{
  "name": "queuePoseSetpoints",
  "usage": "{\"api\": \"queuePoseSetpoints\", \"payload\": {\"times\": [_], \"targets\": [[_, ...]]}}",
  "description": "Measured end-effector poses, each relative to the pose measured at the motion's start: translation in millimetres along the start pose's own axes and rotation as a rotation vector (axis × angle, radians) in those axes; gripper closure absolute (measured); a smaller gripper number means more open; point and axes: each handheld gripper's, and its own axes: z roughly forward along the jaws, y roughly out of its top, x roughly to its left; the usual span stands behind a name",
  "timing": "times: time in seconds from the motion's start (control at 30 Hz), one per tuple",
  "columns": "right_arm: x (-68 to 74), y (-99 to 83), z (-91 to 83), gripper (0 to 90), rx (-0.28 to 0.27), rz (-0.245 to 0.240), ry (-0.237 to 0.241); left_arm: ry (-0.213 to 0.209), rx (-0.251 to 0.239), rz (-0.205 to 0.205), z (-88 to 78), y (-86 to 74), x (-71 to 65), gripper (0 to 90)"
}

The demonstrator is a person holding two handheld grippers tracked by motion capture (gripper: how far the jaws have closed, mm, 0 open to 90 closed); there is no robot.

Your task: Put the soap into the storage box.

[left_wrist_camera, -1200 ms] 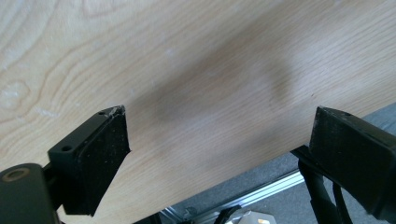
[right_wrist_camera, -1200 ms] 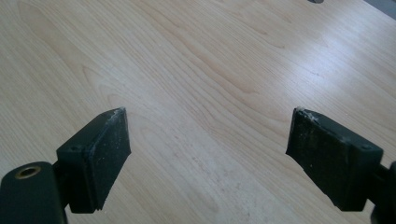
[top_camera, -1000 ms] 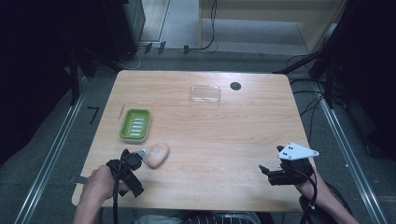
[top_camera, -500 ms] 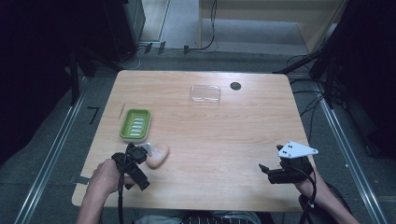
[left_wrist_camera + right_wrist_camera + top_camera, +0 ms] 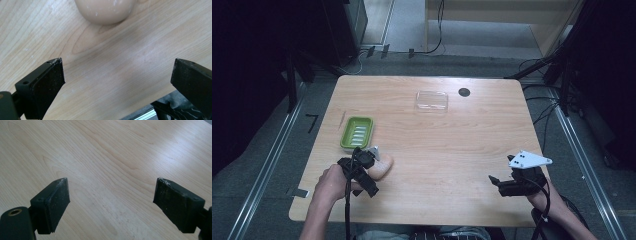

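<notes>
I note the left gripper (image 5: 371, 156) at lower left, its fingers just spread wide, the soap bar (image 5: 381, 167) lying loose ahead. The right gripper (image 5: 494, 181) rests released over bare surface (image 5: 462, 135).

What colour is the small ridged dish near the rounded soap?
Bright green. The dish shows best in the high view, just beyond the pale peach soap.

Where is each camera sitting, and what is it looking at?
High view: above the table, looking down; both forearms, left gripper, right gripper.
Left gripper view: on the left gripper, facing the soap; open jaws.
Right gripper view: on the right gripper, facing bare wood; open jaws.
Shared: the soap, in high and left views.
</notes>
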Motion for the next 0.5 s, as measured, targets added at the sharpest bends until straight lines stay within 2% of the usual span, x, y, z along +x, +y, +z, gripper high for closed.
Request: {"api": "queuePoseSetpoints", "payload": {"times": [0.27, 0.5], "targets": [[0.1, 1.2, 1.5, 13.4, 0.002, -0.009, 0.001, 0.0, -0.016, -0.005, 0.6, 14.9, 1.8, 0.0], [0.4, 1.0, 1.4, 13.4, 0.003, -0.011, 0.0, 0.004, -0.032, 0.01, -2.2, 29.0, 0.0, 0.0]]}}
